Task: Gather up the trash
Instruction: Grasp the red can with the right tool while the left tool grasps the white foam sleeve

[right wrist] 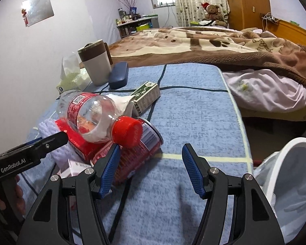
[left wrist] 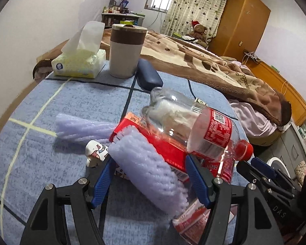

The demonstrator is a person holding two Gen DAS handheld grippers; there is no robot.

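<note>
Open cloth to the right, clutter to the left

The blue-clothed desk (right wrist: 193,110) lies bare ahead of the right fingers (right wrist: 191,166); a heap of plastic bottle (right wrist: 87,112), red can (right wrist: 132,155) and foam sleeve (left wrist: 151,167) blocks the left, the white bin (right wrist: 291,175) the right edge.

Both grippers tilt downward over the blue desk (right wrist: 183,106), side by side. The left gripper (left wrist: 149,175) has its jaws apart, one on each side of the pale foam sleeve (left wrist: 151,169) without clearly pressing it. The right gripper (right wrist: 151,163) stands nearer the desk's edge, jaws spread, nothing between them. A hand (right wrist: 2,200) grasps the left gripper's handle.
</note>
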